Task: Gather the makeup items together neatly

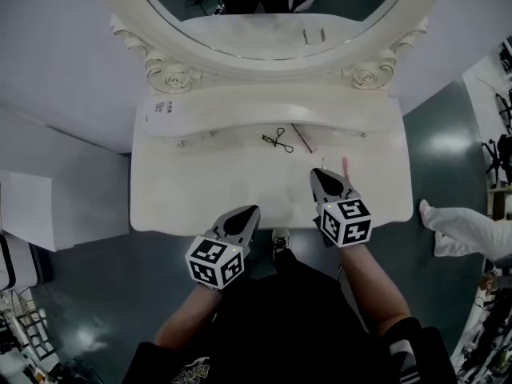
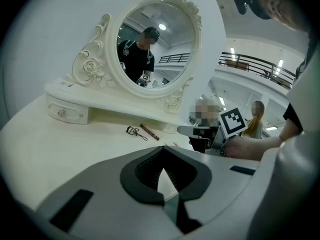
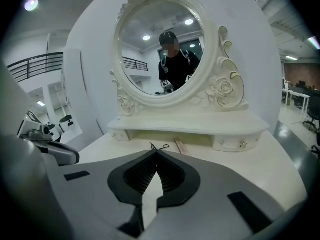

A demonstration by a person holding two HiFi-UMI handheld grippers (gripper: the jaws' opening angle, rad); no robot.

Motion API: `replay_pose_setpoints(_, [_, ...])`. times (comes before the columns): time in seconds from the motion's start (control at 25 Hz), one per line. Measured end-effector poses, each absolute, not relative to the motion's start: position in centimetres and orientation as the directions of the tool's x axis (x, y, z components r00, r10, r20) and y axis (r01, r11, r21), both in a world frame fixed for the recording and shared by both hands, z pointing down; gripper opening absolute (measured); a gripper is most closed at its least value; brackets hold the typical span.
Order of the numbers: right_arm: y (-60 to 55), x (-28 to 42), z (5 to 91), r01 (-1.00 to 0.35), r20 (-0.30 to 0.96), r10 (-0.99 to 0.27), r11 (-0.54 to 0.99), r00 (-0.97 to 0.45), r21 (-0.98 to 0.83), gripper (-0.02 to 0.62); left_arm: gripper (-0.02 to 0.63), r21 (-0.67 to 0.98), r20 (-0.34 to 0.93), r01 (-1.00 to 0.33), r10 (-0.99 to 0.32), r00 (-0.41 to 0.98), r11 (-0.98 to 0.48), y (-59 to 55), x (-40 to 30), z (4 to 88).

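A black eyelash curler (image 1: 276, 140) (image 2: 134, 131) lies on the white vanity table (image 1: 200, 190) below the drawer shelf. Just right of it lies a thin brown pencil (image 1: 303, 138) (image 2: 149, 132). A small pink stick (image 1: 345, 165) rests further right, beside my right gripper (image 1: 315, 172). That gripper is shut and empty, hovering over the table's right front; in its own view (image 3: 156, 151) the curler (image 3: 159, 147) and pencil (image 3: 179, 146) show just past its tips. My left gripper (image 1: 255, 209) (image 2: 163, 149) is shut and empty at the front edge, well short of the items.
An oval mirror (image 1: 276, 10) in an ornate frame stands on a raised shelf (image 1: 264, 106) with small drawers (image 2: 67, 113) at the back. A white cabinet (image 1: 32, 206) stands to the left. A person in white (image 1: 468, 226) is on the floor to the right.
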State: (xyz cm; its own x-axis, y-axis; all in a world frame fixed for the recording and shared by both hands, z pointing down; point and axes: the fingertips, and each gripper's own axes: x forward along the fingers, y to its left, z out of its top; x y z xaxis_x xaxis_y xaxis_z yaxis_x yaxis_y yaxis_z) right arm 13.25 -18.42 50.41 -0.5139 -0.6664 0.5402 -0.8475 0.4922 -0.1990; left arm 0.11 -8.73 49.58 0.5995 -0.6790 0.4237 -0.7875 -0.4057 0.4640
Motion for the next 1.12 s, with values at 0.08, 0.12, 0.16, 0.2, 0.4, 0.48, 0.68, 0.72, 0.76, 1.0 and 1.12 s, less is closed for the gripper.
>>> replay_pose_setpoints(0.08, [-19.4, 13.6, 51.2, -0.850, 0.556, -0.660, 0.492, -0.505, -0.187, 0.029, 0.008, 0.466, 0.429, -0.792, -0.682, 0.592, -0.395, -9.1, 0.3, 49.9])
replay_pose_setpoints(0.12, [-19.8, 13.8, 51.7, -0.852, 0.565, -0.658, 0.492, -0.498, -0.180, 0.031, 0.008, 0.466, 0.431, -0.794, -0.684, 0.589, -0.390, -9.3, 0.4, 50.0])
replay_pose_setpoints(0.16, [-20.3, 14.1, 52.1, -0.853, 0.573, -0.654, 0.493, -0.493, -0.172, 0.031, 0.008, 0.467, 0.433, -0.796, -0.685, 0.585, -0.385, -9.4, 0.5, 50.2])
replay_pose_setpoints(0.2, [-20.7, 14.2, 52.5, -0.853, 0.582, -0.650, 0.496, -0.490, -0.164, 0.031, 0.008, 0.467, 0.436, -0.798, -0.686, 0.582, -0.380, -9.5, 0.5, 50.3])
replay_pose_setpoints(0.4, [-22.9, 14.8, 54.4, -0.846, 0.625, -0.618, 0.516, -0.477, -0.135, 0.091, 0.008, 0.469, 0.455, -0.809, -0.687, 0.566, -0.355, -9.7, 0.7, 50.9])
replay_pose_setpoints(0.48, [-23.7, 15.0, 55.3, -0.844, 0.644, -0.606, 0.523, -0.467, -0.120, 0.104, 0.008, 0.471, 0.462, -0.812, -0.688, 0.560, -0.344, -9.7, 0.7, 51.2])
replay_pose_setpoints(0.68, [-25.4, 15.0, 57.6, -0.826, 0.694, -0.561, 0.557, -0.450, -0.085, 0.124, 0.008, 0.473, 0.479, -0.819, -0.686, 0.548, -0.324, -9.5, 1.0, 51.6])
replay_pose_setpoints(0.72, [-25.7, 14.9, 57.9, -0.821, 0.704, -0.550, 0.565, -0.449, -0.082, 0.129, 0.008, 0.474, 0.481, -0.820, -0.686, 0.546, -0.320, -9.5, 1.0, 51.7])
replay_pose_setpoints(0.76, [-26.0, 14.8, 58.4, -0.816, 0.714, -0.539, 0.572, -0.447, -0.079, 0.134, 0.008, 0.475, 0.483, -0.821, -0.687, 0.544, -0.316, -9.5, 1.0, 51.7])
replay_pose_setpoints(1.0, [-27.5, 14.6, 60.5, -0.796, 0.764, -0.505, 0.605, -0.401, -0.018, 0.138, 0.008, 0.472, 0.494, -0.832, -0.694, 0.523, -0.291, -9.4, 0.8, 51.9])
replay_pose_setpoints(1.12, [-28.1, 14.5, 61.0, -0.793, 0.778, -0.501, 0.610, -0.379, 0.006, 0.138, 0.008, 0.473, 0.497, -0.836, -0.699, 0.514, -0.278, -9.2, 0.4, 52.0])
